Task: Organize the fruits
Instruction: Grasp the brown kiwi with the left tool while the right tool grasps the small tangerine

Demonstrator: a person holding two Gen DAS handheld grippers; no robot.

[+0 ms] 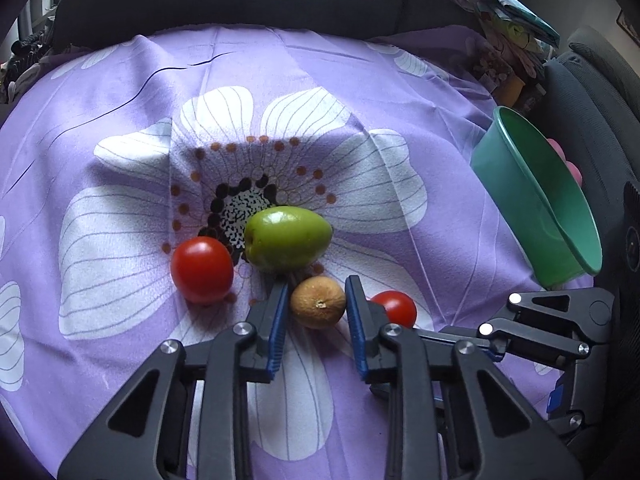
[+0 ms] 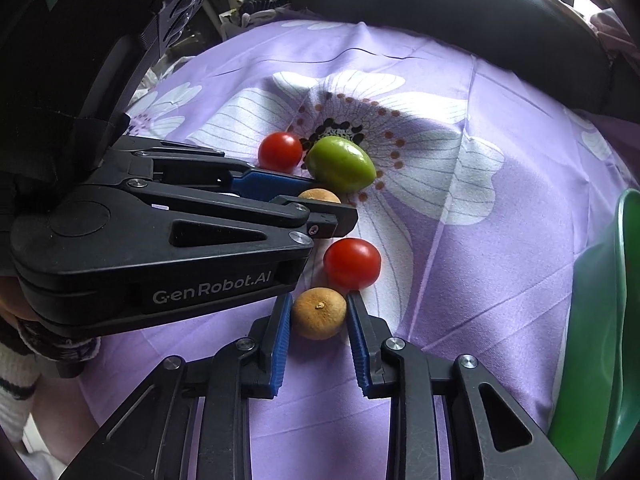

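I have one brown fruit (image 1: 318, 307) between the pads of my left gripper (image 1: 317, 296), and a second brown fruit (image 2: 319, 313) in my right gripper (image 2: 319, 308); both grippers are closed on their fruit. They lie on the purple cloth (image 1: 400, 80), near the tomatoes (image 2: 352, 263) and the green fruit (image 1: 287, 238). The contact on the far pad is perhaps light. I should lift straight and slowly, then carry them to the green bowl (image 1: 532, 184) without squeezing harder.

Both wrist cams close, angled down; share purple cloth (image 1: 400, 92), green fruit (image 2: 341, 164).
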